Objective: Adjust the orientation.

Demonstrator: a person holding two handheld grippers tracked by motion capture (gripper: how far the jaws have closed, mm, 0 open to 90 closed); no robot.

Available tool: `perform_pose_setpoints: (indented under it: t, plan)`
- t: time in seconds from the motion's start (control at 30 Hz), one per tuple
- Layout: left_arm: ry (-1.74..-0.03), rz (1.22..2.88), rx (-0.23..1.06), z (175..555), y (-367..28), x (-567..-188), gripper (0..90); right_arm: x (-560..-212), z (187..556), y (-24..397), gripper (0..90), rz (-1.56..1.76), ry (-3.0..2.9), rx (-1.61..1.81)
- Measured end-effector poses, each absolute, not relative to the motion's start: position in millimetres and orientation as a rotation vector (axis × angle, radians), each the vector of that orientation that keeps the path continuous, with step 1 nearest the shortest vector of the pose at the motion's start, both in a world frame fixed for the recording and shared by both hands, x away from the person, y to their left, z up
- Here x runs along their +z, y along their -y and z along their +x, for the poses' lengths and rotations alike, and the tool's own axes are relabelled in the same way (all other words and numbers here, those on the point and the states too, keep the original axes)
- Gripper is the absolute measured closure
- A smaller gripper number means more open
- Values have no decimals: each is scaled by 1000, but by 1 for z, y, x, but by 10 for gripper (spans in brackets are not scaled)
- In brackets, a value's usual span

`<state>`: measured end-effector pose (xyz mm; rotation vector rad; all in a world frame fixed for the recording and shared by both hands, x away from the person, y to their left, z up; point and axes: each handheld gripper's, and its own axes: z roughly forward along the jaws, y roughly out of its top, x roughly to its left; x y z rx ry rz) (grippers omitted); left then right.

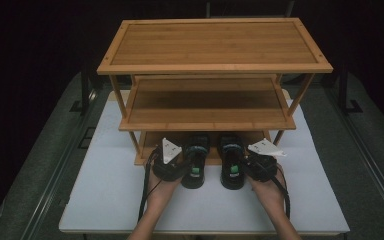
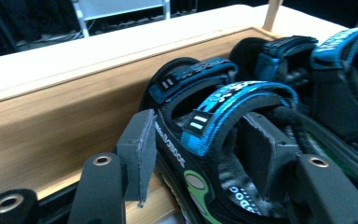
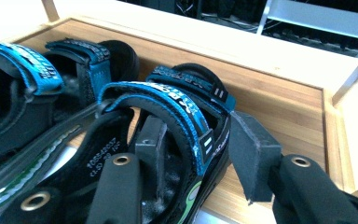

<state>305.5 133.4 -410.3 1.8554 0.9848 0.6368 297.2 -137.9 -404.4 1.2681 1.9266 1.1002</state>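
Two black sandals with blue straps lie side by side, toes on the bottom shelf (image 1: 141, 159) of a bamboo rack and heels out over the white table. My left gripper (image 2: 200, 149) stands open astride the outer wall of the left sandal (image 2: 233, 107), one pad outside it and one inside. My right gripper (image 3: 200, 147) is open in the same way astride the outer wall of the right sandal (image 3: 177, 98). From above, the left gripper (image 1: 180, 161) flanks the left sandal (image 1: 195, 170) and the right gripper (image 1: 247, 161) flanks the right sandal (image 1: 231, 170).
The three-tier bamboo rack (image 1: 215, 45) stands at the middle of the white table (image 1: 105, 190); its middle shelf (image 1: 207, 105) overhangs the sandals' toes. Rack legs (image 1: 132, 142) rise at either side. Dark floor surrounds the table.
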Motion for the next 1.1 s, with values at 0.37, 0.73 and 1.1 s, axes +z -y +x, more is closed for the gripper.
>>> perform_pose_setpoints:
  t: [0.37,0.73,1.1]
  plan:
    - [-914,1848,626,289,-140,-393,451,-392,281,148,542,1207,-1901,1233]
    - [-845,1871,577,268,-157,-395,419,-393,258,166,478,1138,-1963,1349]
    - [-824,1895,546,257,-167,-404,374,-407,236,185,421,1126,-2038,1345]
